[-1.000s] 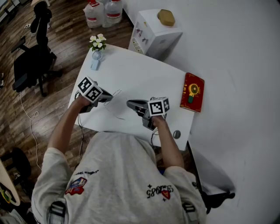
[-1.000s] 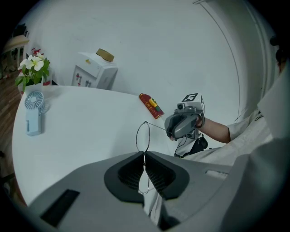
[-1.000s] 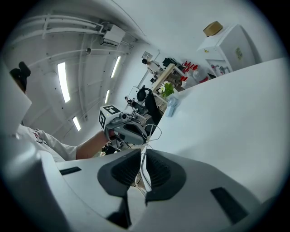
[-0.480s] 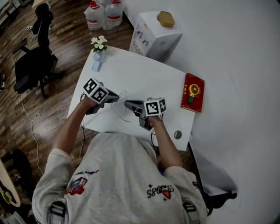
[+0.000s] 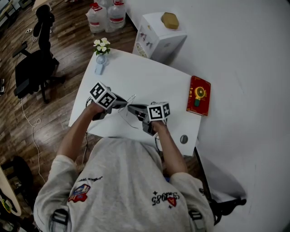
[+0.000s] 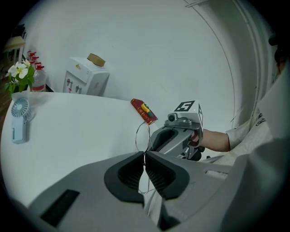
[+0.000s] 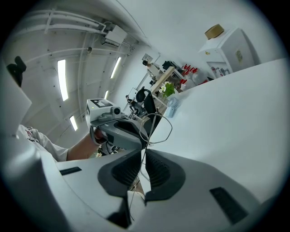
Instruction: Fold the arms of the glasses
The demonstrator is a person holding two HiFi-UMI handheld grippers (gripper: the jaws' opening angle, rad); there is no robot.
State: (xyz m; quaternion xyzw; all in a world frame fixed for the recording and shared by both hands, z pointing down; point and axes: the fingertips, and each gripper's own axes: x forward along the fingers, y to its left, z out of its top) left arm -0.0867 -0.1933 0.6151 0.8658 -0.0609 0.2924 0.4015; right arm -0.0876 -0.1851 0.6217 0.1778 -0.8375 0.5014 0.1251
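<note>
Thin wire-framed glasses (image 5: 131,100) hang just above the white table (image 5: 145,77), held between both grippers. My left gripper (image 5: 124,104) is shut on the wire frame; in the left gripper view one round rim (image 6: 142,136) stands up just past its closed jaws (image 6: 145,155). My right gripper (image 5: 131,108) comes in from the right, its tips almost meeting the left ones. It is shut on another thin part of the frame (image 7: 158,129), with wire running down between its pads (image 7: 144,153). Which part each gripper holds is too fine to tell.
A red book (image 5: 198,95) lies at the table's right edge. A small blue fan with white flowers (image 5: 100,56) stands at the far left corner. A white box (image 5: 158,38) and water bottles (image 5: 106,13) stand beyond the table, an office chair (image 5: 36,63) at the left.
My left gripper has moved to the right with the glasses, and its tips have closed up to the right gripper's. The right gripper has barely shifted.
</note>
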